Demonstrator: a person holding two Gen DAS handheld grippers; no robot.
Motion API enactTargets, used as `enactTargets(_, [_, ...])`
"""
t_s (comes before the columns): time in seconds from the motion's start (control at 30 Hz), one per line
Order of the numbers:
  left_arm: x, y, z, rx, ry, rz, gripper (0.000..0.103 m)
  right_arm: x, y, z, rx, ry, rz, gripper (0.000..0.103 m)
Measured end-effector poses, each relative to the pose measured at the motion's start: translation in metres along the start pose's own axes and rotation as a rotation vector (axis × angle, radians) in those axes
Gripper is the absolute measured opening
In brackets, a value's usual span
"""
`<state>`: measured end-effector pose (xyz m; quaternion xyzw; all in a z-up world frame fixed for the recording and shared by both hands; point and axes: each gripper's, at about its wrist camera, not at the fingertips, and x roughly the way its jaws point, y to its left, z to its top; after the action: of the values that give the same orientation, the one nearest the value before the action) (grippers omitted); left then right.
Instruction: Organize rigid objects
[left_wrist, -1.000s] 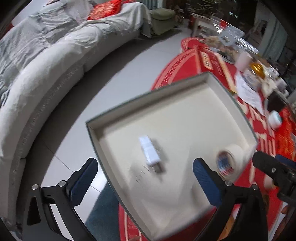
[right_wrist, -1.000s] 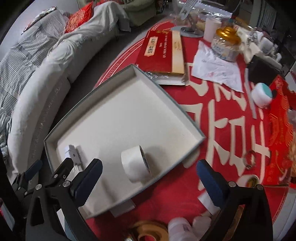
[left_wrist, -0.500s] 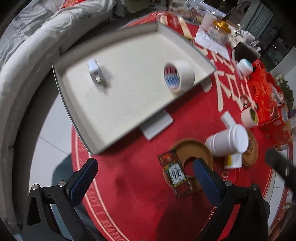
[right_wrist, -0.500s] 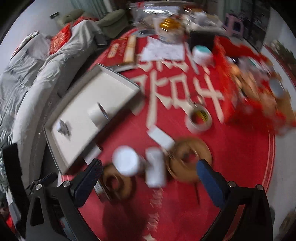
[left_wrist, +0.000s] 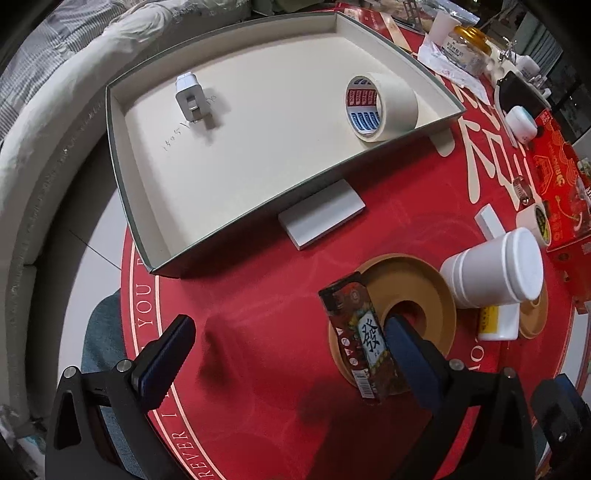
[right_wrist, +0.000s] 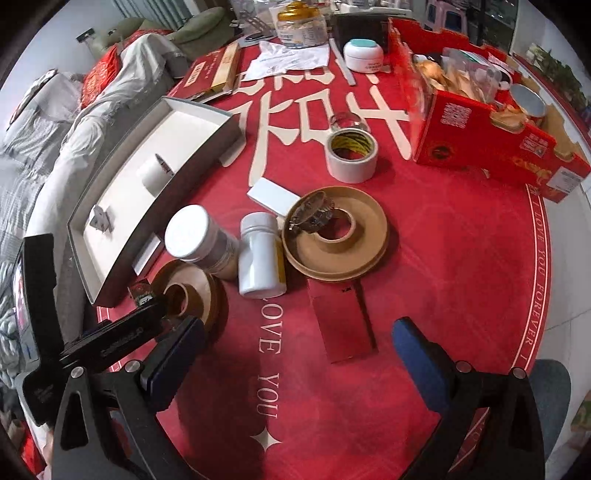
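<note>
A round table under a red cloth (right_wrist: 443, 258) with cream lettering fills most of what I see, with a grey-covered sofa (left_wrist: 55, 110) curving along its far edge. My left gripper (left_wrist: 288, 345) is spread wide just above the cloth, gripping nothing; its right finger sits right beside a dark printed lighter (left_wrist: 364, 339) that lies across a brown plastic ring (left_wrist: 406, 291). Whether the pad touches the lighter, I cannot tell. My right gripper (right_wrist: 295, 354) is also wide open and empty, held over a bare stretch of cloth near a flat red packet (right_wrist: 341, 321).

The shallow cream tray (left_wrist: 125, 147) lies at the sofa side of the table. In it are a white plug adapter (left_wrist: 190, 98) toward one end and a roll of cream tape (left_wrist: 384, 107) on its edge near the other. A small white box (left_wrist: 321, 214) lies just outside the tray's near wall.

Beside the ring, a white jar (right_wrist: 201, 242) and a white bottle (right_wrist: 260, 254) lie close together. A second brown ring (right_wrist: 336, 240) with a dark metal piece (right_wrist: 312, 212) on it sits near another tape roll (right_wrist: 351, 155). A red carton (right_wrist: 487, 122) of clutter stands farther right.
</note>
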<state>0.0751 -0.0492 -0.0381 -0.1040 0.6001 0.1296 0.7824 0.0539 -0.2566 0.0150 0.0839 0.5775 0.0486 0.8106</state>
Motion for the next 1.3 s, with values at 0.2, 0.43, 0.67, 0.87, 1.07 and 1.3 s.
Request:
enactTargets(0.2, [-0.016,0.016,-0.008,0.020,-0.057,0.037,0.103,-0.001,0.004,0.000,-0.017,-0.004,0.007,0.102])
enactTargets(0.43, [-0.013,0.039,-0.019,-0.002,0.001,0.061,0.103,-0.005,0.001,-0.004,-0.006,-0.005,0.025,0.102])
enactTargets(0.67, [-0.014,0.035,-0.019,0.001,-0.004,0.053,0.103,-0.002,0.004,-0.014,-0.025,0.009,0.028,0.102])
enactTargets(0.87, [0.000,0.037,-0.015,-0.025,0.021,0.092,0.103,-0.001,0.004,-0.020,-0.021,0.024,0.035,0.102])
enactTargets(1.07, [-0.004,0.043,-0.014,-0.040,0.021,0.068,0.103,0.011,0.027,-0.010,-0.086,0.026,0.036,0.102])
enactTargets(1.3, [-0.009,0.045,-0.014,-0.036,0.009,0.049,0.103,0.060,0.051,0.005,0.004,0.114,0.049,0.102])
